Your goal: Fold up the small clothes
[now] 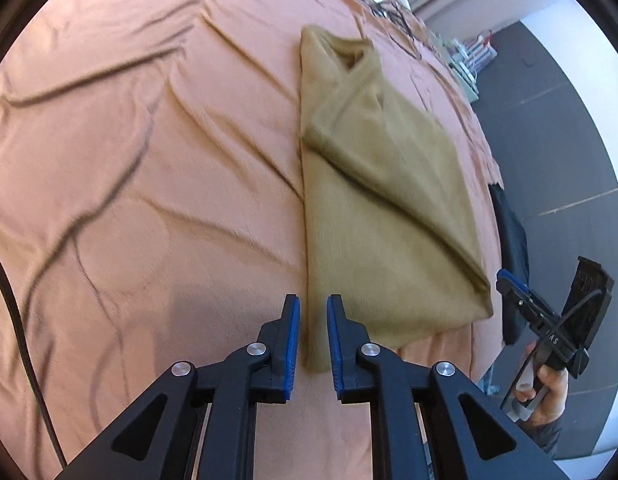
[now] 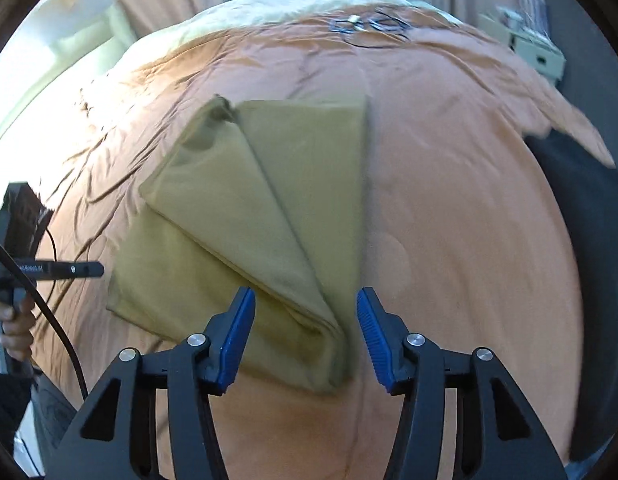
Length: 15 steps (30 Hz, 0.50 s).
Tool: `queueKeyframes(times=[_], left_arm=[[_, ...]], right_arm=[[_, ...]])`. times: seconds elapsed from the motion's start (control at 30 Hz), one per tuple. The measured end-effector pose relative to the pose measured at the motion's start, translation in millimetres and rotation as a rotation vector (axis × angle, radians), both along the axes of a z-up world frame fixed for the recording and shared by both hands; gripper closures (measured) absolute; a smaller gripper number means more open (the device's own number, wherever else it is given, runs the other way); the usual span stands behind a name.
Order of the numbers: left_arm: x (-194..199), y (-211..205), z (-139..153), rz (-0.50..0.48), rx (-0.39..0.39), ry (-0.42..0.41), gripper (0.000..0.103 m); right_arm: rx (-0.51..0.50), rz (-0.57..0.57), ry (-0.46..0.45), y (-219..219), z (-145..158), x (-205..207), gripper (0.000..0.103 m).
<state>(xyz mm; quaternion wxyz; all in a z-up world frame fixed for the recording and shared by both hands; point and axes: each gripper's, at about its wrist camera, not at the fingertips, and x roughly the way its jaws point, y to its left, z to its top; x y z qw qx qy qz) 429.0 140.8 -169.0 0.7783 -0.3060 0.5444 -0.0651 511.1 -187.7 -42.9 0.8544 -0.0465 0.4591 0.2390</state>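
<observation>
Item: olive folded garment (image 1: pixel 373 200), lying on my orange bedspread (image 1: pixel 129 160). My left gripper (image 1: pixel 313 312): jaws slightly apart at its near left corner. My right gripper (image 2: pixel 306 304): jaws wide, straddling its near right corner.

One olive-tan garment (image 1: pixel 373 208) is seen laid flat on the orange bedspread (image 1: pixel 149 160), partly folded. Both side portions are folded inward and overlap diagonally across the middle, so a long sloping fold edge is formed. The neck opening is seen at the far end, slightly bunched. The near hem lies close to the bed's edge. Fabric is plain, unprinted and lightly creased. In the right wrist view the same garment (image 2: pixel 269 208) is shown with layered edges stacked at its near corner.
</observation>
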Motion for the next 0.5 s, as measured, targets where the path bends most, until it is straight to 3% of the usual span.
queueKeyframes(times=[0.27, 0.5], left_arm=[[1, 23, 0, 0.039, -0.026, -0.009, 0.088], [-1, 38, -8, 0.058, -0.054, -0.007, 0.088]], right_arm=[[-0.057, 0.118, -0.044, 68, 7, 8, 0.052], [-0.16, 0.24, -0.057, 130, -7, 26, 0.052]])
